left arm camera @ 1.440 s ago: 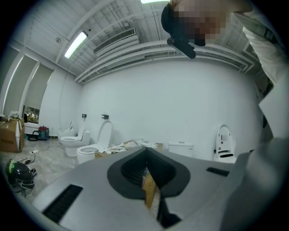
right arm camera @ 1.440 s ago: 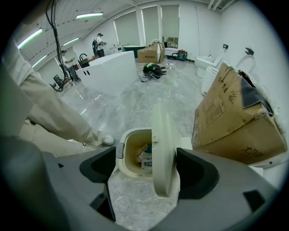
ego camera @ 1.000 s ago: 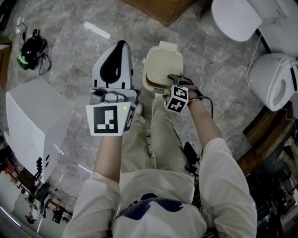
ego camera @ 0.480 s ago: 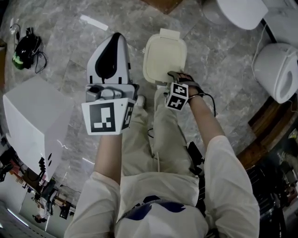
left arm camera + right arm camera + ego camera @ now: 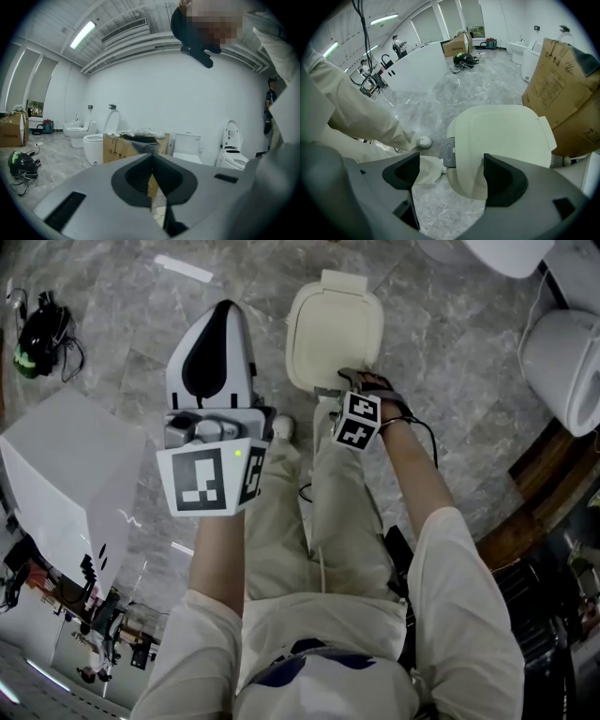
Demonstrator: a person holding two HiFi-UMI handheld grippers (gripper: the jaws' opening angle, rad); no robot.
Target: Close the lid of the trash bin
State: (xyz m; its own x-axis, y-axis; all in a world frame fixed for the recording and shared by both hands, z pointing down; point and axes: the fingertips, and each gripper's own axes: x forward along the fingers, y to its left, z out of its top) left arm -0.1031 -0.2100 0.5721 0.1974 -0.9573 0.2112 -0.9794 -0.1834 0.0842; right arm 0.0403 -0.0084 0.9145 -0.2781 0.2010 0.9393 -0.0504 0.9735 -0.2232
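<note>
Where the head view looks down on the grey marble floor (image 5: 112, 343), the cream trash bin lid (image 5: 335, 326) lies flat and shut just ahead of the person's feet, with the right hand-held gripper (image 5: 345, 381) at its near edge and the left hand-held gripper (image 5: 225, 307) raised off to the left. In the left gripper view, that hand-held gripper's (image 5: 151, 160) jaws are pressed together, empty. In the right gripper view, the other hand-held gripper's (image 5: 451, 176) jaws stand apart, empty, over the lid's front edge and grey push latch (image 5: 449, 152).
</note>
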